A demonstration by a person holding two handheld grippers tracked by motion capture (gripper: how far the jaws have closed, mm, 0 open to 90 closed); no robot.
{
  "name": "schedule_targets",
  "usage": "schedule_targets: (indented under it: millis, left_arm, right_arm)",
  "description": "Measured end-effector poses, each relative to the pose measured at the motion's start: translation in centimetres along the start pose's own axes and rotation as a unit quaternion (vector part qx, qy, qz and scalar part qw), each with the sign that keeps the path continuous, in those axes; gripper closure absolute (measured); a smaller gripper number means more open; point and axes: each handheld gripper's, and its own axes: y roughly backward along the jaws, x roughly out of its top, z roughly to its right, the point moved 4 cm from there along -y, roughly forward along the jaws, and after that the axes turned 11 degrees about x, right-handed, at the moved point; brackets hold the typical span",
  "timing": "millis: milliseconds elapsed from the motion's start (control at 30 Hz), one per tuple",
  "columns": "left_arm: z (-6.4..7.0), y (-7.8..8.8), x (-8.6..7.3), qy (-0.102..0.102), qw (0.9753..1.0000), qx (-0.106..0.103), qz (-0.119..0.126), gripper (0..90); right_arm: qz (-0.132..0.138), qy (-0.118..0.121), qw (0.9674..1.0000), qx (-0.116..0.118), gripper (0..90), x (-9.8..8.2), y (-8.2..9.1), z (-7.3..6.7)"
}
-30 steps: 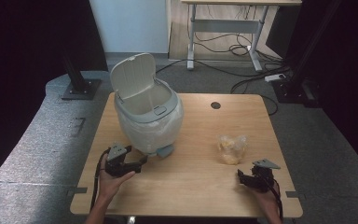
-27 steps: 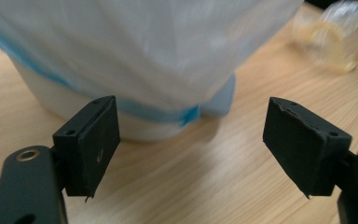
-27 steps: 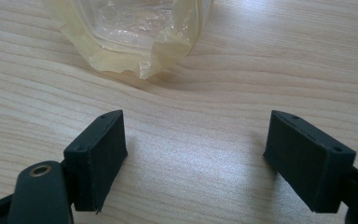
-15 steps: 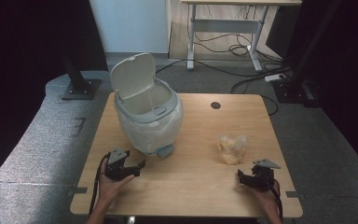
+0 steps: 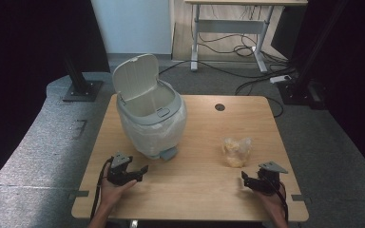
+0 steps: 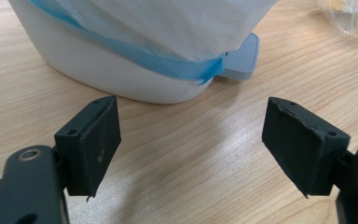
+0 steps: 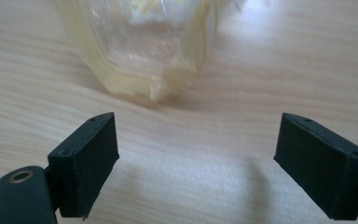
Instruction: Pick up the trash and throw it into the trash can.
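Woodgrain table point(image 5: 195, 190) | crinkled clear bag point(image 5: 236, 151) | both hand-held grippers wide open, empty

The crumpled clear plastic bag point(image 5: 236, 151), yellowish with pale contents showing through it, is lying slumped on the wooden worktop point(image 5: 204, 190) just ahead of the right claw point(image 5: 248, 181), apart from its pads. The white pedal bin point(image 5: 151, 118) is standing upright just beyond the left claw point(image 5: 140, 172), its lid tipped open, a white liner draping over its rim and its grey-blue pedal point(image 6: 241, 58) pointing toward that claw.
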Motion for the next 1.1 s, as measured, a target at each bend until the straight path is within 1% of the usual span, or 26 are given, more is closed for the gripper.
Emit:
schedule_targets:
  millis: [133, 167, 300, 400, 500, 700, 767, 900, 967, 1100]
  left_arm:
    - [0.1, 0.0, 0.0, 0.001, 1.0, -0.002, -0.002, 19.3]
    - [0.1, 0.0, 0.0, 0.0, 1.0, -0.002, -0.002, 19.3]
    - [-0.1, 0.0, 0.0, 0.005, 1.0, -0.002, -0.002, 19.4]
    - [-0.2, 0.0, 0.0, 0.006, 1.0, -0.002, -0.002, 19.6]
    - [-0.1, 0.0, 0.0, 0.003, 1.0, -0.002, -0.005, 19.6]
    - [-0.2, 0.0, -0.1, 0.002, 1.0, 0.0, -0.006, 19.6]
    - [-0.2, -0.1, -0.2, 0.003, 1.0, -0.001, -0.007, 19.6]
    - [-0.1, -0.1, -0.2, -0.001, 0.9999, -0.003, -0.01, 19.7]
    - [-0.1, -0.1, -0.2, -0.001, 0.9999, -0.004, -0.01, 19.7]
    - [-0.2, -0.1, -0.2, 0.002, 0.9999, -0.004, -0.01, 19.7]
  right_arm:
    - [0.013, 0.003, 0.9999, 0.002, 10.0, 0.9, 0.2, -0.5]
    - [0.019, 0.004, 0.9998, 0.004, 9.1, 1.4, 0.2, -0.8]
    - [0.024, 0.002, 0.9997, 0.01, 7.9, 2.0, 0.1, -1.1]
    - [0.03, 0.005, 0.9995, 0.005, 7.4, 2.7, 0.1, -1.1]
    - [0.039, 0.001, 0.9993, -0.001, 8.3, 3.6, -0.1, -0.8]
    - [0.039, -0.004, 0.9992, -0.012, 16.0, 5.0, -1.4, 0.0]
    - [0.034, -0.005, 0.9992, -0.021, 17.8, 5.4, -1.9, 0.2]
    - [0.032, -0.006, 0.9992, -0.023, 21.3, 6.0, -2.7, 0.5]
    - [0.036, -0.006, 0.999, -0.027, 25.0, 6.4, -3.0, 0.6]
    - [0.028, -0.014, 0.999, -0.032, 29.1, 6.7, -3.9, 1.1]
